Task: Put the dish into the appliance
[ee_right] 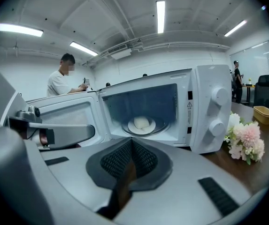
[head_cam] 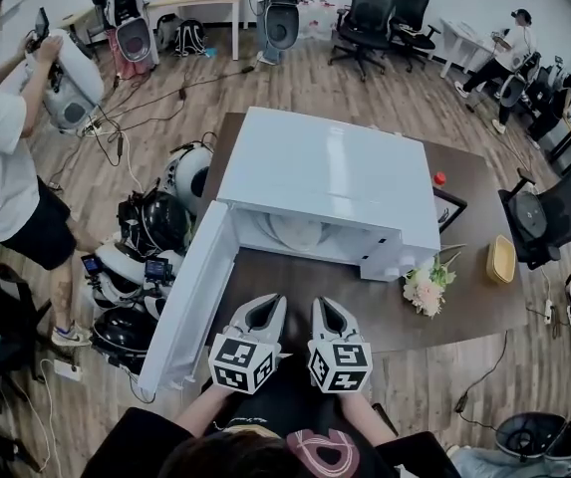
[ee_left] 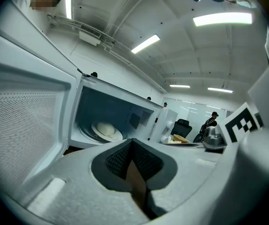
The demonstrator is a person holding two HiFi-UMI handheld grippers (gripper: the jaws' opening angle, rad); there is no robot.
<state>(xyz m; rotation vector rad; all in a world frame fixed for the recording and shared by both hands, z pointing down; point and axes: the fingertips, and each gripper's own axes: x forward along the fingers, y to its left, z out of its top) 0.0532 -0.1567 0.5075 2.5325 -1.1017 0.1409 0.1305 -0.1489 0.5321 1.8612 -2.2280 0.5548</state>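
Observation:
The white microwave (head_cam: 325,182) stands on the brown table (head_cam: 295,287) with its door (head_cam: 190,302) swung wide open to the left. Inside, on the turntable, sits a white dish (head_cam: 295,232) with a pale round bun on it; the dish (ee_left: 107,130) shows in the left gripper view, and the dish (ee_right: 142,124) sits in the middle of the cavity in the right gripper view. My left gripper (head_cam: 270,307) and right gripper (head_cam: 327,307) hang side by side in front of the cavity, clear of the microwave. Both are shut with nothing between their pads.
A bunch of pale flowers (head_cam: 427,287) lies right of the microwave, a yellow bowl (head_cam: 502,259) beyond it near the table's right edge. A person (head_cam: 1,157) stands at the left. Helmets and gear (head_cam: 150,237) are piled on the floor by the door.

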